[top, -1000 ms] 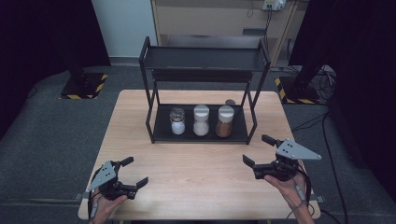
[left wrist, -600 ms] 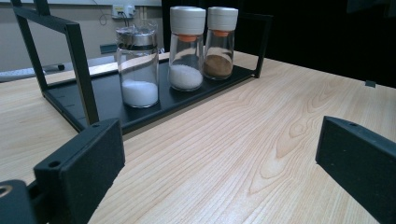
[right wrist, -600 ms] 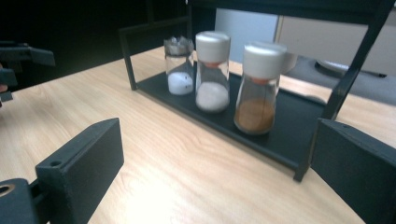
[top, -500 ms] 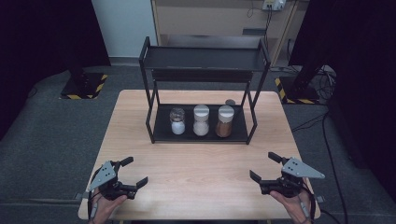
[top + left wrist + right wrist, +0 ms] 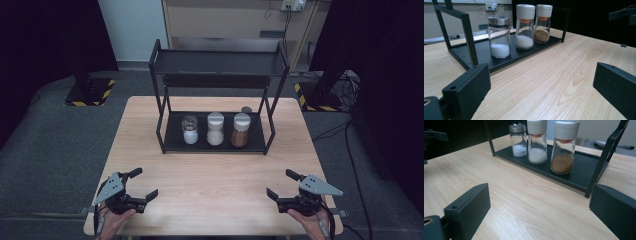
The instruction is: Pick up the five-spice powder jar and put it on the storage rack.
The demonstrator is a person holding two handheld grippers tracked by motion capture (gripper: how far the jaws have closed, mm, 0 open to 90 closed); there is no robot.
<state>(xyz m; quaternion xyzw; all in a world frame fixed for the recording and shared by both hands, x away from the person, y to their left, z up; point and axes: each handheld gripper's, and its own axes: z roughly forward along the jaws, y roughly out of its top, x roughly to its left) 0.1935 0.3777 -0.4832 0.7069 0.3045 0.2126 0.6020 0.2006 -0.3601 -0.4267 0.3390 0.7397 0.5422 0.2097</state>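
Three small jars (image 5: pixel 215 129) standing in a row on the low shelf of the black rack (image 5: pixel 218 62), easy to reach from the front; left tool (image 5: pixel 140 184) and right tool (image 5: pixel 281 184) wide open, empty, low near the surface (image 5: pixel 215 180) edge, well apart from the jars

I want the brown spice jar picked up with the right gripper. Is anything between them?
Nothing visible: bare table lies between the right gripper and the brown spice jar. The rack's front right post stands just beside that path.
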